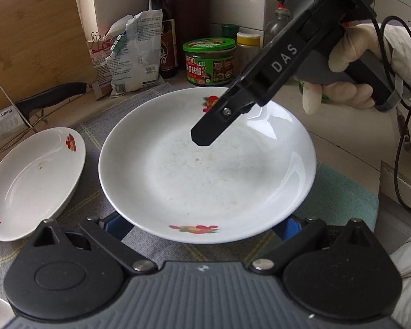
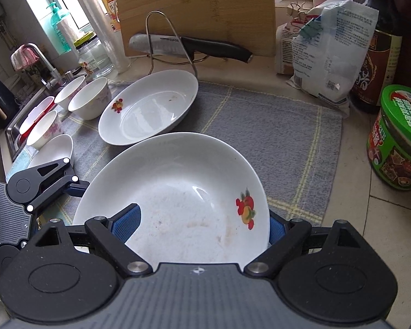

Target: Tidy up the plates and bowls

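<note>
A white round plate with fruit prints [image 1: 205,164] lies on the grey mat; it also shows in the right wrist view [image 2: 175,186]. My left gripper [image 1: 202,227] is open, its blue pads wide apart and mostly hidden under the plate's near rim. My right gripper [image 2: 202,224] is clamped on the plate's rim, one blue pad [image 2: 127,223] inside the plate and the other outside; its body [image 1: 260,82] reaches over the plate's far side. A second, oval plate [image 1: 33,183] lies to the left, seen too in the right wrist view [image 2: 150,107]. Several white bowls [image 2: 89,98] stand beyond it.
A knife on a wire rack [image 2: 189,46] and a wooden board [image 2: 194,11] stand behind the mat. A flour bag [image 1: 134,52], a sauce bottle [image 1: 161,27] and a green-lidded jar [image 1: 208,60] stand at the back. A sink [image 2: 16,126] lies beyond the bowls.
</note>
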`<state>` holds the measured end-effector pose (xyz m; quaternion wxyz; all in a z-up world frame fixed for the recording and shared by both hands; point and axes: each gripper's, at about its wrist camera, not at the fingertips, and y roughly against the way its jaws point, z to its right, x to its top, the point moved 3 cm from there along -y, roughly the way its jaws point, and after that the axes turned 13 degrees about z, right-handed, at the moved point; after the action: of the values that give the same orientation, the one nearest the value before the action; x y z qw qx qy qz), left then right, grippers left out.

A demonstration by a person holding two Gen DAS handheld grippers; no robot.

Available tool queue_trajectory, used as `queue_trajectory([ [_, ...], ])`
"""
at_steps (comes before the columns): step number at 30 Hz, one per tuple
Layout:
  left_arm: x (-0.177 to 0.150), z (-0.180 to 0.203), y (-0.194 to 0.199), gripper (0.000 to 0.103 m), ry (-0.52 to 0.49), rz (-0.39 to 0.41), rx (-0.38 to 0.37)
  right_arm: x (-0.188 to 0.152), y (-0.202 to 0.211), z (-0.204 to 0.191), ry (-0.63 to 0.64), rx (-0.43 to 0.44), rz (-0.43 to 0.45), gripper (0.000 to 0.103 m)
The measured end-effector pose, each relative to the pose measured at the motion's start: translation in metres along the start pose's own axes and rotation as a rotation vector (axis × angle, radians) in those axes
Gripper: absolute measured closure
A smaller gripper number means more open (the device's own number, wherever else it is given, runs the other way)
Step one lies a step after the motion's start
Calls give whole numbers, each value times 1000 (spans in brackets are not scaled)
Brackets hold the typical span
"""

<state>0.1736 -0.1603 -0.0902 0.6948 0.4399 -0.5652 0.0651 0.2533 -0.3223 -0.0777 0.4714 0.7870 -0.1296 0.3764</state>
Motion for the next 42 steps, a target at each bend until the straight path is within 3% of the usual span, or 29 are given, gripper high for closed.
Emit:
queue_trajectory([
  [27, 12, -24, -60, 2, -12, -21, 30, 7, -29, 51, -9, -89, 26, 9],
  [36, 5, -25, -51, 1, -4, -45, 55, 6, -28, 45, 21, -141, 35, 1],
  [42, 5, -28, -19, 1, 61, -4, 96, 7, -11, 31, 81, -213, 81, 0],
])
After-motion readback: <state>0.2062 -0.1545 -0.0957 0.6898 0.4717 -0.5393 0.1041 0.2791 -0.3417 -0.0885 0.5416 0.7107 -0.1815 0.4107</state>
